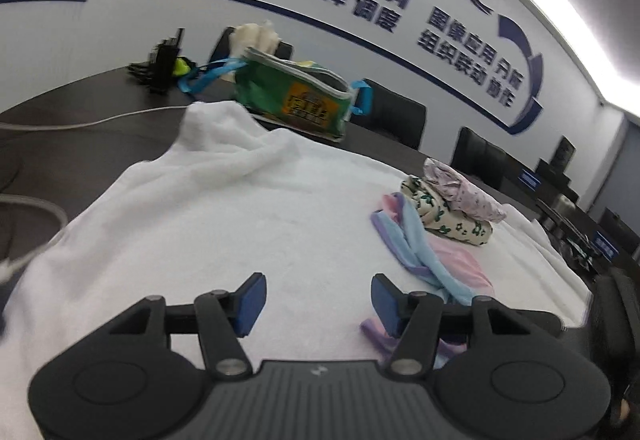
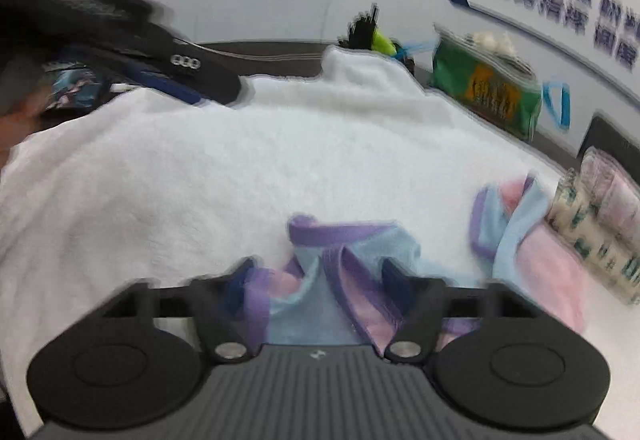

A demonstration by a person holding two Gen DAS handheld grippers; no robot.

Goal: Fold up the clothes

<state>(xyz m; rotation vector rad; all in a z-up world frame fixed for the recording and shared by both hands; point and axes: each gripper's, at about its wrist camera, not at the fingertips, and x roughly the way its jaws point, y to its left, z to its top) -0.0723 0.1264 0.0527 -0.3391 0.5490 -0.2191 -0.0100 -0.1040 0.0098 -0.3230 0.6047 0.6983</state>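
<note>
A pastel garment point(image 1: 420, 248) in pink, light blue and purple lies crumpled on a white towel point(image 1: 240, 220) that covers the table. My left gripper point(image 1: 318, 294) stands open over bare towel just left of the garment, with nothing between its blue pads. In the blurred right wrist view, my right gripper point(image 2: 316, 280) sits low over a bunched part of the garment point(image 2: 320, 272). The cloth fills the gap between its fingers, which stand well apart. More of the garment point(image 2: 512, 224) lies to the right.
A stack of folded floral clothes point(image 1: 452, 207) sits beyond the garment, also at the right point(image 2: 600, 224). A green bag point(image 1: 292, 95) with blue handles stands at the towel's far edge. Black chairs point(image 1: 396, 111) line the dark table. A black blurred object point(image 2: 140, 51) sits upper left.
</note>
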